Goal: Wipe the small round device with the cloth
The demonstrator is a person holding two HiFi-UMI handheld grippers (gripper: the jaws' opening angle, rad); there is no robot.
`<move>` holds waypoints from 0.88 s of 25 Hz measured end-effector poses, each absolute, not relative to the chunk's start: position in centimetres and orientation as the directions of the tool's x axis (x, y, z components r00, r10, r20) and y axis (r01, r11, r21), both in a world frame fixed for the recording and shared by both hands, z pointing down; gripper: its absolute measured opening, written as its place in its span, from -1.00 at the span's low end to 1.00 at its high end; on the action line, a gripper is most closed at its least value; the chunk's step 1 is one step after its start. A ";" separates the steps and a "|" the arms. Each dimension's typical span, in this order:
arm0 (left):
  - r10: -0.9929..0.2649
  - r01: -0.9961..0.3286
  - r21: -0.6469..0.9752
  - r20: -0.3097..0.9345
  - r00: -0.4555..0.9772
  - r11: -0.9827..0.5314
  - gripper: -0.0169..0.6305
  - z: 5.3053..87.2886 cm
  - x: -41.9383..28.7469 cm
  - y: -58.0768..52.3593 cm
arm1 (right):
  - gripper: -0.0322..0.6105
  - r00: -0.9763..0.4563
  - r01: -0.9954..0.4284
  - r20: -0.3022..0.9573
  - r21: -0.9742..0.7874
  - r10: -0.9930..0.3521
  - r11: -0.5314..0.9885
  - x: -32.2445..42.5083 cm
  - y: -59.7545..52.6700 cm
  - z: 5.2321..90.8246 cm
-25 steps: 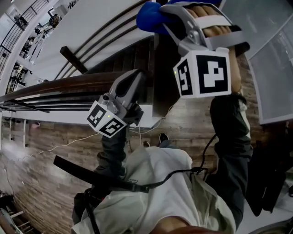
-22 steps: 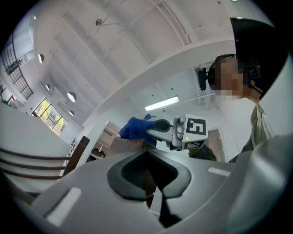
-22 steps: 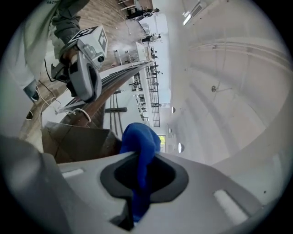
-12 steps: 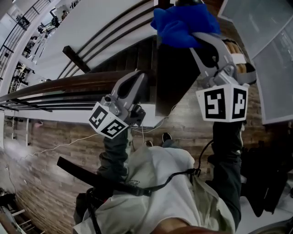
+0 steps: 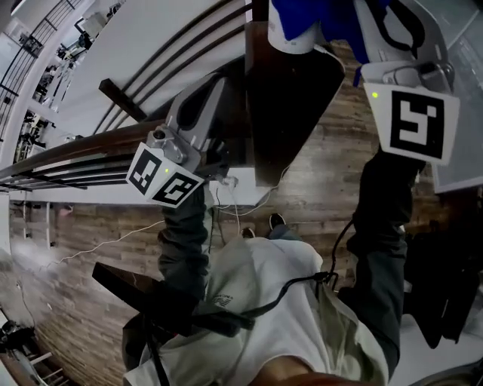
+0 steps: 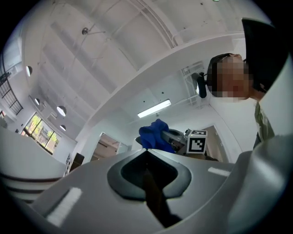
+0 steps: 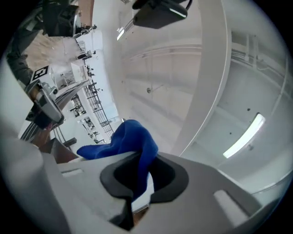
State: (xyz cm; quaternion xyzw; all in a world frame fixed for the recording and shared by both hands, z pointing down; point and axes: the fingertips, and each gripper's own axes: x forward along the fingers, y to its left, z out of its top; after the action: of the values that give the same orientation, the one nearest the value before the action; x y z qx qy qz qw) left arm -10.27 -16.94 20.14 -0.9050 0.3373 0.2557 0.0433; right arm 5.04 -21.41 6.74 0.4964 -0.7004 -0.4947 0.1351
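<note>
The blue cloth point(image 5: 332, 21) is bunched at the top edge of the head view, and my right gripper point(image 5: 364, 16) is shut on it. The cloth lies against a small white round device point(image 5: 293, 38), partly covering it. In the right gripper view the cloth point(image 7: 130, 139) hangs down through the jaws of the right gripper point(image 7: 137, 183), with a white piece point(image 7: 141, 195) showing under it. My left gripper point(image 5: 220, 81) is raised to the left of the device, apart from it, and shut with nothing in it. The left gripper view shows the left gripper point(image 6: 149, 171) with its jaws together, and the cloth point(image 6: 154, 135) beyond them.
A dark panel point(image 5: 294, 113) runs down from the device between the two grippers. White beams and dark rails point(image 5: 151, 68) cross the upper left. Wood planking point(image 5: 317, 181) and a white cable point(image 5: 113, 240) lie behind. The person's torso point(image 5: 264, 317) fills the bottom.
The right gripper has carried the cloth up and to the right, to the frame's top edge, against the white device. The left gripper has risen slightly and shifted left.
</note>
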 end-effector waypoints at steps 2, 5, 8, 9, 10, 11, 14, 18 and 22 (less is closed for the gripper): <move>-0.584 -0.643 0.070 -0.500 0.639 -0.763 -0.94 18.5 -10.0 -17.7 | -0.79 -0.429 -0.572 -0.295 0.820 -0.854 0.004 5.0 -23.0 5.5; -0.567 -0.635 0.046 -0.504 0.652 -0.771 -0.94 16.6 -9.5 -18.1 | -0.79 -0.454 -0.568 -0.275 0.823 -0.848 0.037 3.2 -24.3 6.0; -0.552 -0.628 0.028 -0.506 0.662 -0.778 -0.94 15.6 -9.2 -17.7 | -0.80 -0.483 -0.552 -0.264 0.832 -0.835 0.056 1.4 -23.6 8.2; -0.548 -0.625 0.025 -0.507 0.665 -0.781 -0.94 15.5 -9.2 -17.6 | -0.80 -0.489 -0.552 -0.272 0.832 -0.829 0.053 1.1 -23.1 8.8; -0.544 -0.621 0.023 -0.508 0.668 -0.784 -0.94 15.6 -9.1 -17.6 | -0.80 -0.493 -0.551 -0.273 0.833 -0.826 0.054 0.9 -22.6 9.6; -0.541 -0.618 0.023 -0.509 0.670 -0.786 -0.94 15.6 -9.1 -17.6 | -0.80 -0.494 -0.545 -0.264 0.836 -0.828 0.058 0.9 -22.2 10.3; -0.536 -0.611 0.027 -0.512 0.671 -0.791 -0.94 15.8 -8.8 -17.9 | -0.80 -0.502 -0.498 -0.199 0.862 -0.841 0.093 0.9 -21.5 13.0; -0.525 -0.595 0.030 -0.510 0.682 -0.803 -0.94 16.1 -8.0 -18.4 | -0.80 -0.545 -0.378 -0.037 0.903 -0.838 0.206 -0.5 -20.9 17.6; -0.515 -0.586 0.028 -0.511 0.688 -0.810 -0.94 16.0 -8.0 -17.9 | -0.80 -0.585 -0.357 0.000 0.898 -0.811 0.258 -1.3 -19.4 18.2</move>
State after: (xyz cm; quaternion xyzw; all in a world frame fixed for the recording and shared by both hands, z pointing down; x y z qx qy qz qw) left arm -8.03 -17.90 16.01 -0.9161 0.3005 0.2565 0.0687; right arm -1.28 -19.41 18.17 0.3864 -0.7555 -0.4711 0.2409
